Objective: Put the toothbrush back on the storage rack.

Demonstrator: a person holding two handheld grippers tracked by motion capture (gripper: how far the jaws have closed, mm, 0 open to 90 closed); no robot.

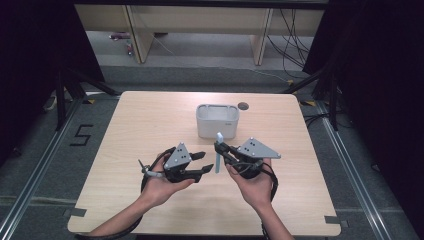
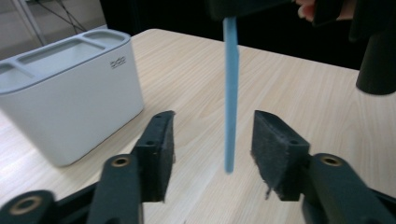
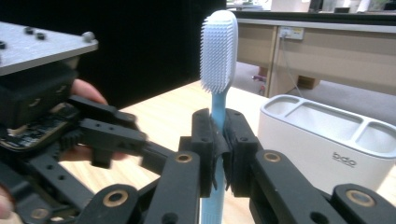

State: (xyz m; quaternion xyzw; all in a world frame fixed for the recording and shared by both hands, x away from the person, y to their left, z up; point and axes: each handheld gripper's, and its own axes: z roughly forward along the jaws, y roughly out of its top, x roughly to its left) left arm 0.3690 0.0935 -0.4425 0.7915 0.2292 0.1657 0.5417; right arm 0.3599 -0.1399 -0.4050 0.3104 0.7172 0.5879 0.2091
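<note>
Wooden table (image 1: pixel 150 125), seen from above; a person's two forearms come in from the near edge, a gripper in each hand.

Right gripper (image 3: pixel 217 154): jaws clamped on the handle of a light blue toothbrush (image 3: pixel 218 56). Brush stands upright, bristle head up and well clear of the jaws, bristles facing left in the right gripper view. Handle runs down between the pads and out below them. In the high view the toothbrush (image 1: pixel 218 152) hangs between the two grippers, near the table's middle, its lower end above the wood and not resting on it.

Left gripper (image 2: pixel 212 140): jaws apart, not gripping. The blue handle (image 2: pixel 230 93) hangs in the gap between the two pads, nearer the right pad; no contact with either pad visible. No earlier frame to compare.

White holder (image 1: pixel 217 120) with several compartments on top stands on the table just beyond the grippers, towards the far edge. From the left gripper view it sits to the left of the jaws, apart from the brush. Compartments look empty from the right gripper view.

A small dark round hole (image 1: pixel 243 105) lies in the table top just behind the holder's right corner.
</note>
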